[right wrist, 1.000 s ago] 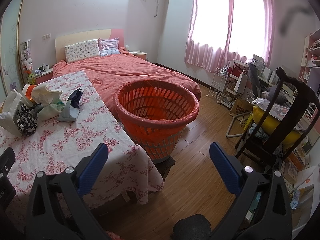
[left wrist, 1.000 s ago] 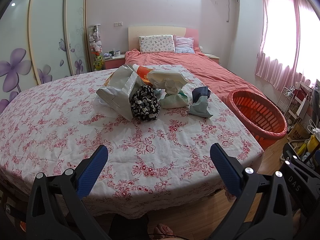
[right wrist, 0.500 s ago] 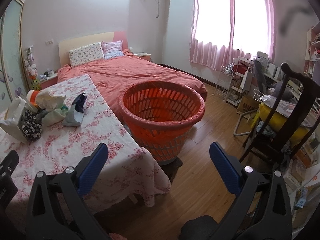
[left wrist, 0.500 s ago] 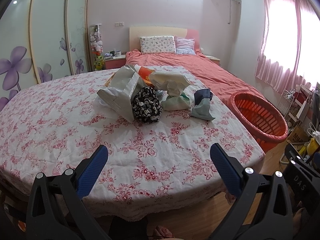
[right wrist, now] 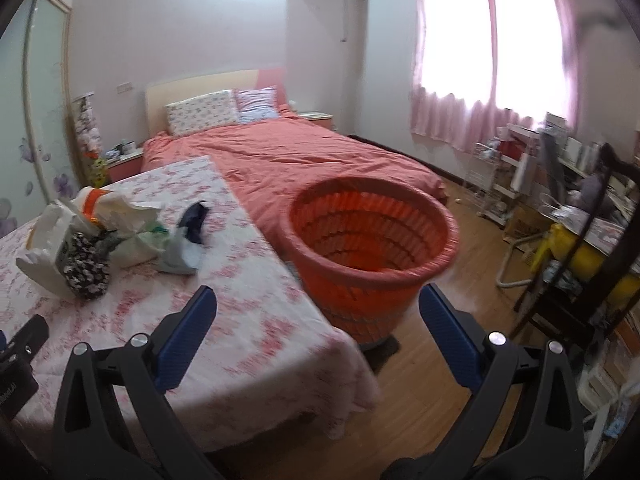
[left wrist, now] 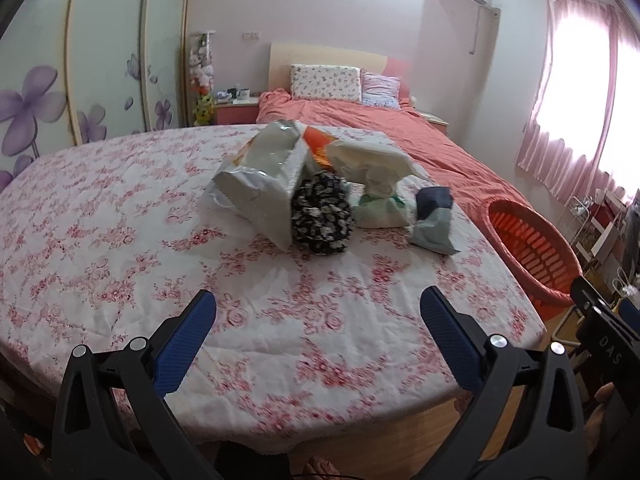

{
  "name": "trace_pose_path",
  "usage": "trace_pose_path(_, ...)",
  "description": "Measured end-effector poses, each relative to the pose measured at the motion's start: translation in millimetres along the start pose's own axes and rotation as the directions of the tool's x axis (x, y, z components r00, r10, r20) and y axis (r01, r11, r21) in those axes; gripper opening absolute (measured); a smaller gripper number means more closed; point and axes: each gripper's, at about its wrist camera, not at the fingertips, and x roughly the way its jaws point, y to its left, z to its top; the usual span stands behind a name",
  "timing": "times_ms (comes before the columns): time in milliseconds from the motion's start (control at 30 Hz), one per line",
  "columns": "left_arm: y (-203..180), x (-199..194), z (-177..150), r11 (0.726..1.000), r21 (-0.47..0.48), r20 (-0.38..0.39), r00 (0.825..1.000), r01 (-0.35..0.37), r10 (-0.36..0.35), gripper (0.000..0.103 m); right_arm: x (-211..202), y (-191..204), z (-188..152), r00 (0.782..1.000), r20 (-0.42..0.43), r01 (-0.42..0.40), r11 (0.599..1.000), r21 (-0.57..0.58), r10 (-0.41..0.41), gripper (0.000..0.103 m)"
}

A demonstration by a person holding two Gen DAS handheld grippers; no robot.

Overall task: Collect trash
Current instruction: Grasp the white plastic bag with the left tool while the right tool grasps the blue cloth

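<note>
Down at the bottom of the left wrist view, the left gripper (left wrist: pixel 318 312) is spread wide with nothing between its blue pads, hanging over the near edge of the floral-covered table (left wrist: pixel 120 240). Beyond it, well apart, toward the centre of the frame, sits the trash pile (left wrist: pixel 320 196): a white plastic bag (left wrist: pixel 260 184) leaning against a black-and-white patterned bundle (left wrist: pixel 322 224), a crumpled white wrapper (left wrist: pixel 372 164) behind, and a grey-green packet (left wrist: pixel 434 228) off to the right. In the right wrist view the right gripper (right wrist: pixel 318 312) is likewise released and empty, over the table's corner, with the orange basket (right wrist: pixel 372 256) just beyond it at frame centre, standing on the wood floor (right wrist: pixel 432 384) beside the table. The pile lies at the left of that frame, well clear of the fingers. Farther back stretches the bed (right wrist: pixel 304 156) with its salmon cover.
</note>
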Motion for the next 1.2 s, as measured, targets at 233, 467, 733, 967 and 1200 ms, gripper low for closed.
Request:
trace_pose_path(233,25,11,12,0.998,-0.032,0.008,0.999,-0.05,0.051,0.101,44,48,21,0.989,-0.064,-0.14,0.989,-0.056,0.137,0.086)
trace_pose_path(467,48,23,28,0.993,-0.069,-0.003,0.995,-0.098,0.098,0.101,105,93,38,0.954,-0.196,-0.24,0.97,-0.045,0.227,0.068)
trace_pose_path(733,57,32,46,0.995,-0.074,-0.011,0.998,-0.069,0.068,0.101,147,123,44,0.93,-0.284,-0.255,0.966,-0.042,0.233,0.056)
trace_pose_path(967,57,51,64,0.997,-0.068,-0.037,0.999,-0.034,0.032,0.101,142,129,37,0.921,-0.288,-0.301,0.947,-0.107,0.261,0.02)
trace_pose_path(1200,50,67,77,1.0,-0.02,-0.051,0.998,-0.023,0.022,0.093,127,100,32,0.917,-0.282,-0.315,0.946,-0.073,0.283,0.016)
